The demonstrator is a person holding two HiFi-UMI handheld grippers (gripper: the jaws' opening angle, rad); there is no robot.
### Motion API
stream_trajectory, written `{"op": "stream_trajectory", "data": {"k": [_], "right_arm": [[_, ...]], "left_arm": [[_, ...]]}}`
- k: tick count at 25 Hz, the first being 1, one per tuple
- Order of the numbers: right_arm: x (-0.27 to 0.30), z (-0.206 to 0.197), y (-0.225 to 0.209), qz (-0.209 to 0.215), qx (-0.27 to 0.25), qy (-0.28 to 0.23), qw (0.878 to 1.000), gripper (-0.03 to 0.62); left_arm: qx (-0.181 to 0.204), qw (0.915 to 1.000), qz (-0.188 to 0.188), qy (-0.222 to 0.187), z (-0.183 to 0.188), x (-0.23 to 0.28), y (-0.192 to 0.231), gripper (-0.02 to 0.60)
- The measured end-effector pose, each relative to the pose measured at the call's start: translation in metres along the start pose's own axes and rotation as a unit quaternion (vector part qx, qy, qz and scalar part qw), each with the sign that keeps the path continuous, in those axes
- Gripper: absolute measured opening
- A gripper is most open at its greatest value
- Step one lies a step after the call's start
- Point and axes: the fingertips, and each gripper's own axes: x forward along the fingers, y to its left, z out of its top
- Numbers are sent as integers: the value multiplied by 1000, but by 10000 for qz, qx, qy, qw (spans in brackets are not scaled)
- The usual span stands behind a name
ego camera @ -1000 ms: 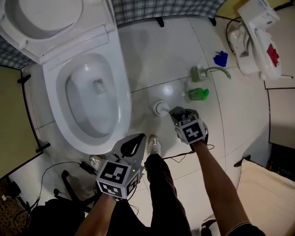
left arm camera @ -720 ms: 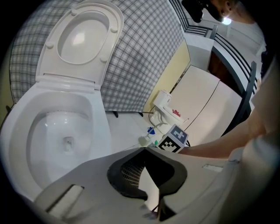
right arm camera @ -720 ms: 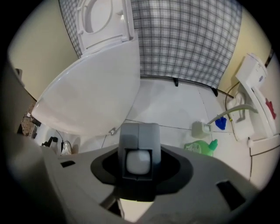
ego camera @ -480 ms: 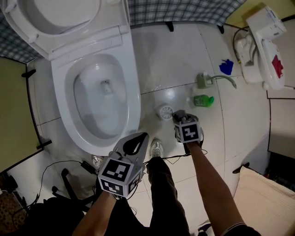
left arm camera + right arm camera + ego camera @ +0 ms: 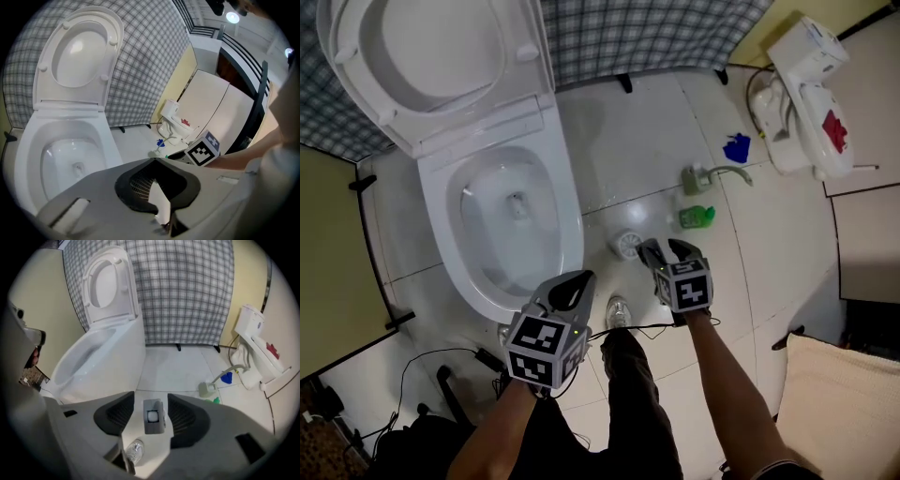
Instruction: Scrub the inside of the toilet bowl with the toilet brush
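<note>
Zero grip on the toilet brush right now.

- right gripper: fingers well apart, have just been opening, pads clear of everything. The brush stands on the floor below and past the fingertips. It shows end-on in the gap between them and touches neither.
- left gripper: fingers closed tip to tip, empty. The toilet bowl is just ahead and left of them, lid up.

Risks, my read:
- Closing from this height probably catches air or only clips the handle top, so the brush tips or skids on the tile.
- The green bottle is near, just beyond the right fingers. A sideways approach could knock it over.
- The cable runs behind the fingers by the shoe, so there's a snag risk.
- A weak pinch could drop the brush on the way to the bowl.

Can't make out:
- Brush head and handle length, because it's seen end-on.
- Whether it sits in a separate stand.
- Head view puts it beside the right gripper's left finger, so true alignment is unclear.
</note>
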Motion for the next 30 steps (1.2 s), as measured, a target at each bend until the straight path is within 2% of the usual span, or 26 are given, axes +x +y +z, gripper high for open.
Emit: {"op": "stream_trajectory", "data": {"k": [4, 9, 12, 15, 17, 19, 23, 30], "right_arm": [[-69, 47, 27, 199, 90, -411, 9989, 241], [-174, 135, 74, 519, 159, -1347, 9894, 241], [-232, 181, 107, 805, 209, -1905, 9781, 241], [-286, 226, 136, 1132, 141, -2512, 9612, 239], [-319, 246, 155, 1296, -8, -2806, 9510, 232], [-347, 260, 175, 1411, -189, -2999, 9433, 198], [-391, 288, 211, 1650, -464, -3334, 9271, 198], [-433, 304, 259, 2079, -875, -3750, 8992, 186]], "left_arm": [[306, 9995, 58, -13, 40, -32, -10, 11], [611, 9967, 175, -505, 119, -96, -23, 10], [832, 9927, 331, -812, 157, -138, -29, 9], [1160, 9845, 534, -1200, 202, -181, -40, 10], [1232, 9794, 608, -1479, 226, -211, -48, 11], [1217, 9755, 645, -1714, 240, -240, -55, 11], [1207, 9690, 834, -1990, 252, -285, -58, 10], [1018, 9557, 1155, -2509, 260, -340, -56, 9]]}}
